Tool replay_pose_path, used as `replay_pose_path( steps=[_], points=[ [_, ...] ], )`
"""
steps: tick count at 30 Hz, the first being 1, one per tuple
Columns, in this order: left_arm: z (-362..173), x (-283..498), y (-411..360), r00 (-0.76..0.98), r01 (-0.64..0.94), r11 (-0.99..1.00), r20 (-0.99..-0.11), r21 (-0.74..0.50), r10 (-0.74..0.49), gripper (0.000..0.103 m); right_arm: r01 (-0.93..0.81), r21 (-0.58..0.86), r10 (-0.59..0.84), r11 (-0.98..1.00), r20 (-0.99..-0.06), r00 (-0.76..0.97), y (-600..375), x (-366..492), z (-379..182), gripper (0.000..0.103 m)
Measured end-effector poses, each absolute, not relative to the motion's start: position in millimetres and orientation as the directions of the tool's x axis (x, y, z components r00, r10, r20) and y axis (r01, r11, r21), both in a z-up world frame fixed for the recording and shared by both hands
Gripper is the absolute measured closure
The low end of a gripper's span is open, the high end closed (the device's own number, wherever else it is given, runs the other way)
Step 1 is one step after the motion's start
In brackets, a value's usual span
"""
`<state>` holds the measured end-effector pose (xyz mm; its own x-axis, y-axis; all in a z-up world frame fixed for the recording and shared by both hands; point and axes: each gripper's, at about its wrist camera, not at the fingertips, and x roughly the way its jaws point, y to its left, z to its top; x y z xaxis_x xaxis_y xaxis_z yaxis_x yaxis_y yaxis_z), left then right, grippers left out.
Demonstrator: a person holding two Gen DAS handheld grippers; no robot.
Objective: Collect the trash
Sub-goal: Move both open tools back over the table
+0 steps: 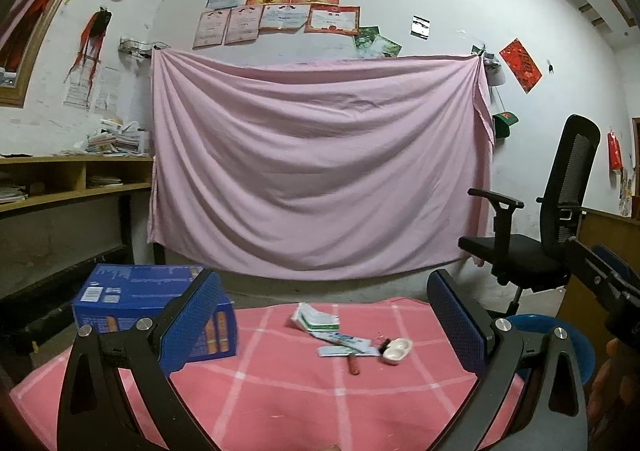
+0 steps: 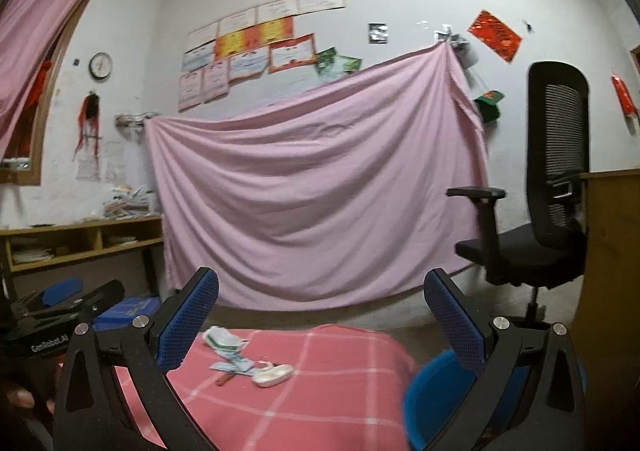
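Trash lies near the far edge of a table under a pink checked cloth [image 1: 304,403]. There is a crumpled white-and-green wrapper [image 1: 316,320], flat light-blue packets [image 1: 347,345], a small red stick [image 1: 353,365] and a white two-cup plastic shell [image 1: 396,349]. In the right wrist view the same wrapper [image 2: 225,340], packets [image 2: 235,365], red stick [image 2: 224,379] and shell [image 2: 273,374] appear. My left gripper [image 1: 325,327] is open and empty, short of the trash. The right gripper [image 2: 321,325] is also wide open with nothing between its blue pads.
A blue cardboard box [image 1: 132,311] stands at the table's left far corner. A blue bin [image 2: 448,399] sits low at the right. A black office chair [image 1: 536,227] is at the right, a wooden shelf desk [image 1: 72,187] at the left, a pink sheet [image 1: 320,167] on the wall.
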<state>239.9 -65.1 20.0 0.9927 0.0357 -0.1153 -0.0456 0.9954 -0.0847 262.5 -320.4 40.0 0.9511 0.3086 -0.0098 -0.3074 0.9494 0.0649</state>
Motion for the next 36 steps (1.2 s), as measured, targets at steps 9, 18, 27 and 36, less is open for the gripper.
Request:
replay_pose_path(
  steps=[9,18,27,36],
  points=[
    [6,236,-41,0.991,-0.077,0.990,-0.114,-0.121,0.064,0.002,-0.334,-0.004,0.333,0.943,-0.043,0.942,-289,265,32,0.000],
    [-3,255,-13,0.969,-0.112,0.979,-0.237,-0.167,0.071,0.002,-0.324,-0.054,0.314,0.945,-0.137,0.939,-266,279,18,0.000],
    [-14,268,13,0.928,-0.086,0.951,-0.371,-0.296,-0.032,0.002,-0.279,-0.033,0.261,0.960,-0.266,0.928,-254,299,5,0.000],
    [-3,286,0,0.913,-0.020,0.972,-0.400,-0.236,-0.079,0.003,-0.279,-0.019,0.257,0.960,-0.330,0.908,-250,311,0,0.003]
  ],
)
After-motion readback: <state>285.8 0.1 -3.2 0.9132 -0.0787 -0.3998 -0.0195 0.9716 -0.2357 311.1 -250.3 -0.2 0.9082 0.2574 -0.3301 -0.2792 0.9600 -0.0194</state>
